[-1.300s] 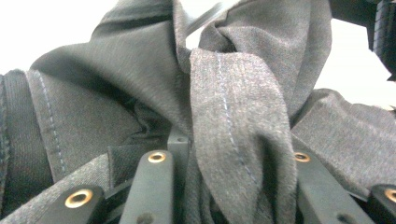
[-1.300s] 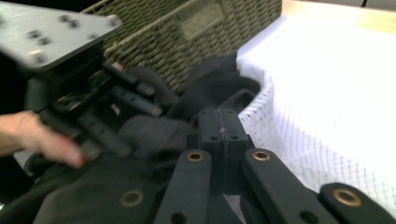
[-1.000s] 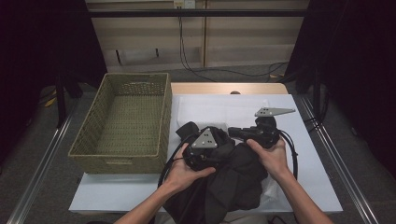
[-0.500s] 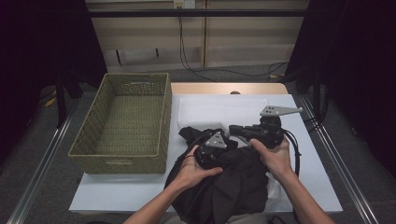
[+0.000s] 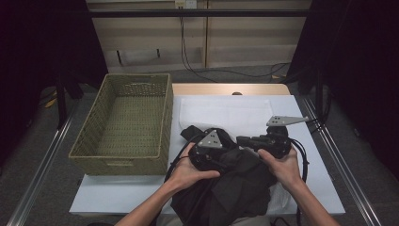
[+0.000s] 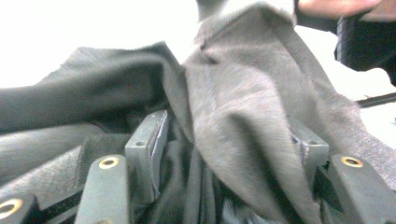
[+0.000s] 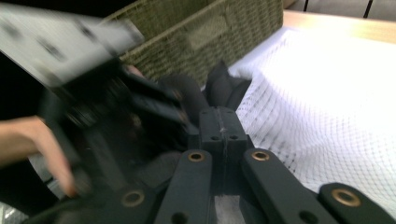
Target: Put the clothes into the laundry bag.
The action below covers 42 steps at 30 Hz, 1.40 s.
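Tabletop (image 5: pixel 310 179) carries a wicker basket (image 5: pixel 127 123) at left and white mesh sheet (image 5: pixel 226 113) behind a dark garment (image 5: pixel 235 188) near the front edge. Left hand-held gripper (image 6: pixel 229 140) is spread with garment folds between its jaws; right hand-held gripper (image 7: pixel 219 122) is pressed together, empty, just beside the garment.

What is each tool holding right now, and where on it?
The left tool stands open, with a fold of the dark cloth draped between its jaws, not pinched. The right tool is shut; whether it pinches cloth cannot be told.
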Each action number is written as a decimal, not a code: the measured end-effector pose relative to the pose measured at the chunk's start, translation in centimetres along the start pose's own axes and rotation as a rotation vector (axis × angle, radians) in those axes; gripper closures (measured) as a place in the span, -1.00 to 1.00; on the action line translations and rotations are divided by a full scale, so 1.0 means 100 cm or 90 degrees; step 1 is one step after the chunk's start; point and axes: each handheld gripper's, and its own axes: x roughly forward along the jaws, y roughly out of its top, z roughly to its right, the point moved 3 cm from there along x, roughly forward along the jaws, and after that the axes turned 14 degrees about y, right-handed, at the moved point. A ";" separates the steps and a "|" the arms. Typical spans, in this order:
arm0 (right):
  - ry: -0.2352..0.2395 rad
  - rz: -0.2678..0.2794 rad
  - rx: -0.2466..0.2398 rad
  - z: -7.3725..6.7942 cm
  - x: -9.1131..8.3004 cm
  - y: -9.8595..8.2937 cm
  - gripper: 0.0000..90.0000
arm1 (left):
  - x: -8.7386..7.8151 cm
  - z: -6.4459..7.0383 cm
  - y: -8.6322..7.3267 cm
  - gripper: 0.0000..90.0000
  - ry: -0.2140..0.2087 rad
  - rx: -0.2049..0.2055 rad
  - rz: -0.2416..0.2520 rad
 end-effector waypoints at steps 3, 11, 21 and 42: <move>-0.005 -0.013 0.003 0.000 0.003 -0.005 1.00 | -0.014 -0.005 0.008 -0.07 0.011 -0.006 0.048; -0.019 -0.026 0.000 0.002 0.003 -0.007 1.00 | 0.009 -0.030 -0.009 -0.69 0.079 -0.042 -0.037; -0.072 -0.038 0.013 0.022 -0.009 -0.016 0.97 | 0.021 -0.028 -0.021 -0.58 0.076 -0.035 -0.066; -0.206 -0.083 0.037 0.060 -0.020 -0.028 0.00 | 0.018 -0.027 -0.021 -0.58 0.072 -0.037 -0.045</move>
